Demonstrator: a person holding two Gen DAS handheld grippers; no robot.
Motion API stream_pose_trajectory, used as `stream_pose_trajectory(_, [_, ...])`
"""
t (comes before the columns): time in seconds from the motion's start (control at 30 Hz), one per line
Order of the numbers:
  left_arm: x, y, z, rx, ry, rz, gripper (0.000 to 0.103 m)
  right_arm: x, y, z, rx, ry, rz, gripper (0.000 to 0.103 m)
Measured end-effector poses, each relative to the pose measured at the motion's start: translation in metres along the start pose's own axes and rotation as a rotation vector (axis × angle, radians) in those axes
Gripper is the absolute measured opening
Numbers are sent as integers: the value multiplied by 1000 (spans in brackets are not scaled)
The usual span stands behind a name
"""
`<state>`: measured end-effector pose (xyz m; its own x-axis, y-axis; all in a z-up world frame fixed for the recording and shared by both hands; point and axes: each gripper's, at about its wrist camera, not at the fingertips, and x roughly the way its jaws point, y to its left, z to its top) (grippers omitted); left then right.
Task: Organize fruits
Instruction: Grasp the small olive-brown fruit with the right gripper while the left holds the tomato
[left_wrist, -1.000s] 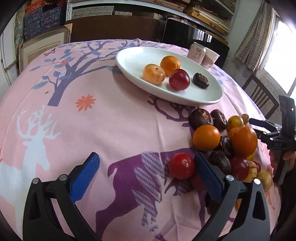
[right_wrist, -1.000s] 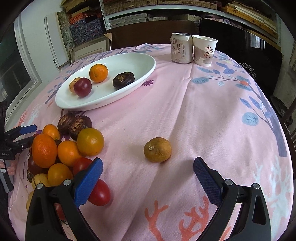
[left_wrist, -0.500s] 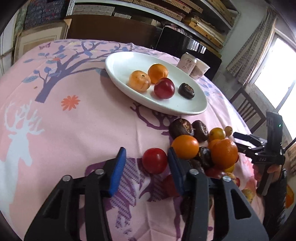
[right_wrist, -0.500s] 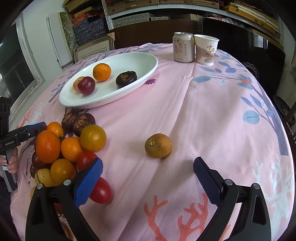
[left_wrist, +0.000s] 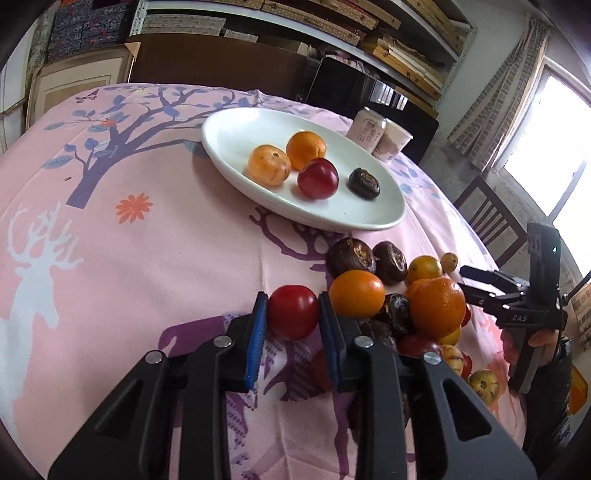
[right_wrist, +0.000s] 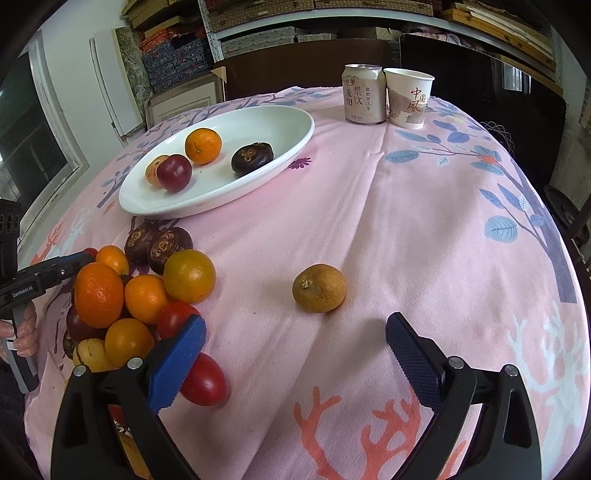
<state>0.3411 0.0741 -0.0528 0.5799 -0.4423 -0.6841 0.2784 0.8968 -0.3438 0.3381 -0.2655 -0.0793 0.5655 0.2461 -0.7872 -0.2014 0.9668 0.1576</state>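
Note:
My left gripper (left_wrist: 292, 301) is shut on a round red fruit (left_wrist: 293, 314) at the left edge of the fruit pile (left_wrist: 436, 310), low over the pink cloth. The pile (right_wrist: 99, 295) mixes oranges, dark fruits, red ones and yellow ones. Beyond it, an oval white plate (left_wrist: 369, 221) holds two oranges, a red fruit and a dark fruit. My right gripper (right_wrist: 295, 323) has its jaws wide and closing, with nothing between the pads. A lone brownish-yellow citrus (right_wrist: 319, 288) lies just ahead of its tips. A red fruit (right_wrist: 205, 380) lies under its left finger.
A drink can (right_wrist: 364, 94) and a paper cup (right_wrist: 408, 98) stand at the far side of the round table. A wooden chair (left_wrist: 487, 218) is beyond the table's right edge. Shelves and boxes line the back wall.
The left jaws went from wide apart to closed on the red fruit, and the left gripper shifted slightly toward it. The right gripper stayed put, its jaws barely narrower.

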Motion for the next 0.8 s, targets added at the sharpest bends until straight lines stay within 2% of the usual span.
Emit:
stream_pose_trajectory(0.07, [-9, 9, 3, -38, -25, -32, 27, 0, 0, 1, -5, -6, -26, 80])
stream_pose_trajectory(0.13, [-16, 16, 4, -68, -45, -46, 27, -2, 0, 1, -14, -23, -37, 47])
stream_pose_trajectory(0.17, [-18, 17, 4, -72, -52, -41, 27, -3, 0, 1, -13, -31, -35, 41])
stream_pose_trajectory(0.23, [-21, 19, 5, -76, -56, -43, 27, -4, 1, 0, -16, -42, -34, 35])
stream_pose_trajectory(0.37, [-24, 18, 5, -73, -63, -103, 27, -1, 4, 0, -33, -39, -49, 27])
stream_pose_trajectory(0.47, [-25, 12, 5, -44, -69, -104, 27, -3, 9, 1, -59, -56, -52, 9])
stream_pose_trajectory(0.53, [-23, 10, 4, -41, -59, -108, 27, -5, 11, 0, -71, -66, -54, 7])
stream_pose_trajectory(0.63, [-20, 10, 4, -37, -46, -91, 27, -6, 12, 0, -87, -65, -55, 8])
stream_pose_trajectory(0.67, [-19, 11, 3, -40, -44, -90, 27, -7, 12, -1, -91, -68, -84, 9])
stream_pose_trajectory(0.7, [-19, 11, 3, -43, -42, -92, 27, -7, 13, -1, -97, -71, -117, 31])
stream_pose_trajectory(0.73, [-19, 12, 4, -45, -41, -97, 27, -8, 13, 0, -104, -81, -137, 76])
stream_pose_trajectory(0.77, [-19, 13, 4, -46, -43, -102, 27, -10, 13, 2, -102, -109, -154, 88])
stream_pose_trajectory(0.8, [-20, 13, 4, -47, -44, -107, 27, -9, 14, 5, -108, -116, -164, 91])
